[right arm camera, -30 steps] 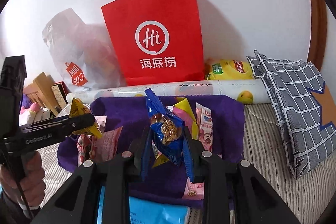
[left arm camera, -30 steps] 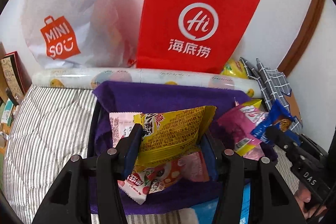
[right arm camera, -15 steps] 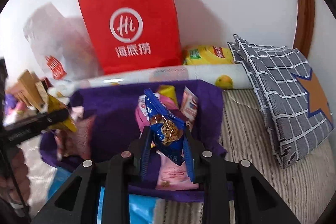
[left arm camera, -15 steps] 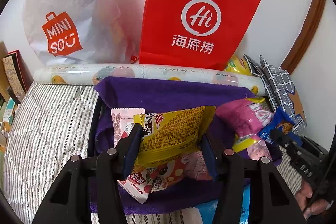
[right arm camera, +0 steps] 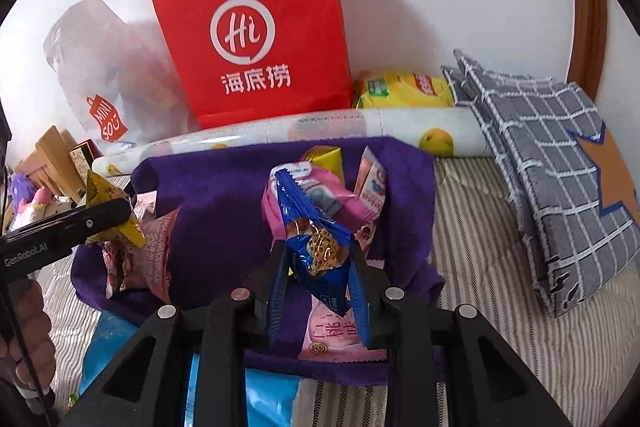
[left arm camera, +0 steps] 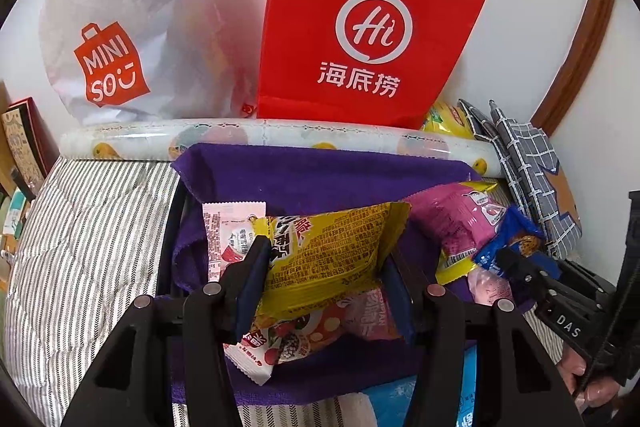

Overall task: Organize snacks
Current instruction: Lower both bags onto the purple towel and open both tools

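Yellow snack packet crinkled, glossy, blue snack packet perhaps cookies

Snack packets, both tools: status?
Left tool shut on crinkly yellow snack packet. Right tool shut on shiny blue cookie packet. Both over purple cloth strewn with pink packets. Nothing blocking.
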Motion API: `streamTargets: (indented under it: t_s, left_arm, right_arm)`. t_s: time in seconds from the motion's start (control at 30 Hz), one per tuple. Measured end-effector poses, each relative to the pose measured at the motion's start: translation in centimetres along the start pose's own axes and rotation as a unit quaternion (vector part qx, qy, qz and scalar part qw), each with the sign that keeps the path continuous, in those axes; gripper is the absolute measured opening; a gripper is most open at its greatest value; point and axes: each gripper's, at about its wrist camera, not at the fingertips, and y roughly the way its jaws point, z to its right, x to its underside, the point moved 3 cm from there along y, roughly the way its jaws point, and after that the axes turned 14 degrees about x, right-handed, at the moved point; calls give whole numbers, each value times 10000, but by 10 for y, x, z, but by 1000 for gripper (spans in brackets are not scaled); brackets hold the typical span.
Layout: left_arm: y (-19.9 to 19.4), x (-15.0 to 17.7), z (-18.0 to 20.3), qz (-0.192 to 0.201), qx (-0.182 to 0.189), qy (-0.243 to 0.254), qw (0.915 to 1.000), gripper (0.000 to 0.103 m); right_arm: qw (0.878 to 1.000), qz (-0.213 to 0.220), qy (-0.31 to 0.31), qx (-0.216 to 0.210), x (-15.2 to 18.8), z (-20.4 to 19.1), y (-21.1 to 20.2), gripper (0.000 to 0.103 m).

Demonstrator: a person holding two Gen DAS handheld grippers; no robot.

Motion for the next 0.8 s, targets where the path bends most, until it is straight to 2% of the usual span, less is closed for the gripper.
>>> streamTargets:
  t_s: [0.27,0.43,0.6,0.8]
  left_arm:
    - [3,3,6,-62,262,34,9996,54]
    - [7,6,14,-142,227,245,9993,54]
    - [8,6,16,-173,246,293,9991,55]
    - [14,7,16,-274,233,303,9989,60]
  right_arm:
    - [9998,-4,-178,-28,3,-8,0,28]
    - [9998,50,-180,-36,2,-8,-2,34]
    - [9999,126,-62,-74,-1,-3,-6,34]
    - [9999,133,-12,-79,-2,-1,-7,34]
